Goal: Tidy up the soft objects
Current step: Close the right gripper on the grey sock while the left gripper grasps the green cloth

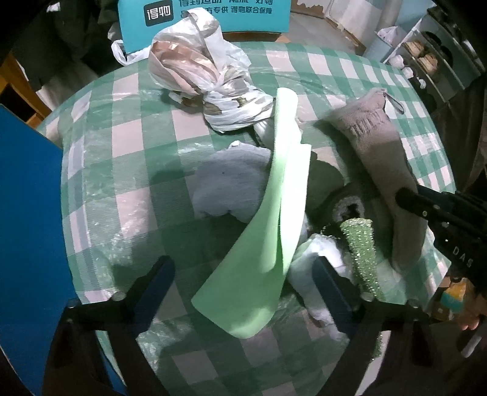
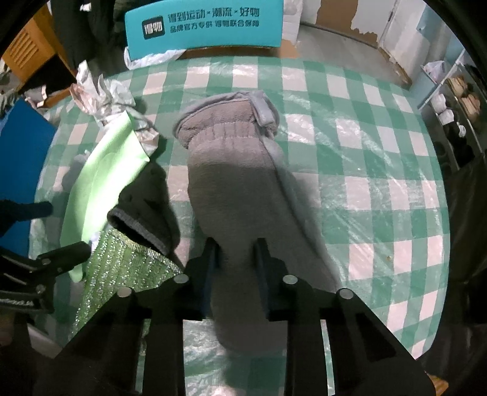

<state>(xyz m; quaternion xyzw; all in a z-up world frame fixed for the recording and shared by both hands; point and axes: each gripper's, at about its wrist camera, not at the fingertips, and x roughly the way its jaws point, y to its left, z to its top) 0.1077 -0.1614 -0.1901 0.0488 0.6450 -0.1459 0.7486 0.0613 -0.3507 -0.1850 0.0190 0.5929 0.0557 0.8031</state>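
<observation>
My right gripper (image 2: pixel 236 262) is shut on a grey fleece mitten (image 2: pixel 234 170), which stretches away over the checked table; the mitten also shows in the left wrist view (image 1: pixel 377 143) with the right gripper (image 1: pixel 408 198) on it. My left gripper (image 1: pixel 243 280) is open, its fingers either side of a light green foam sheet (image 1: pixel 274 219) that stands up between them. The sheet also shows in the right wrist view (image 2: pixel 103 170). A sparkly green scouring cloth (image 1: pixel 362 252) lies beside a dark grey sock (image 2: pixel 143 210) and white stuffing (image 1: pixel 231 179).
A green and white checked tablecloth (image 2: pixel 365 182) under clear plastic covers the table. A crumpled plastic bag (image 1: pixel 197 67) lies at the far left. A blue board (image 1: pixel 27 243) stands at the left edge. A teal box (image 2: pixel 207 24) stands behind the table.
</observation>
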